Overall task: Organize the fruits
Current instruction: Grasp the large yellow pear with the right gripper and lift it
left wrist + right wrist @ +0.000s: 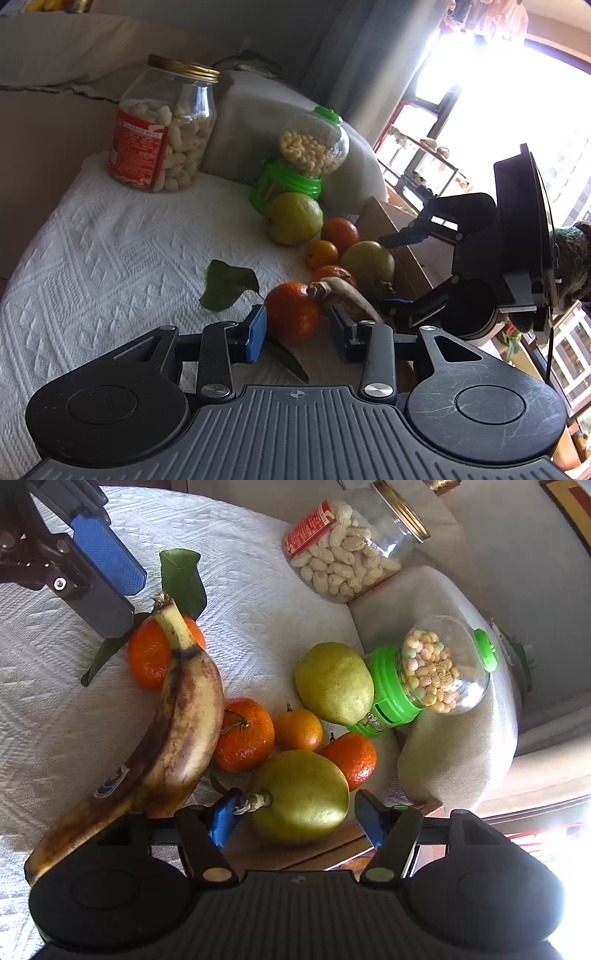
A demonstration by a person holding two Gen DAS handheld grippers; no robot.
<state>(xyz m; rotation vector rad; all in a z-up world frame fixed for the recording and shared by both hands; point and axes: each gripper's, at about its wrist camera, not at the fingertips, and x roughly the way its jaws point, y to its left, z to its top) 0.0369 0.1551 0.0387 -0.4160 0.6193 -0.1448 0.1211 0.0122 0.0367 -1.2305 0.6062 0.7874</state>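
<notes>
The left gripper stands open with the leafy orange squarely between its jaws on the white cloth, nearer than any other fruit, while the right gripper, also open, straddles a pear whose stem points at its left jaw.

home living room: beige sofa, grey curtain, bright window, peanut jar on white cloth.
</notes>
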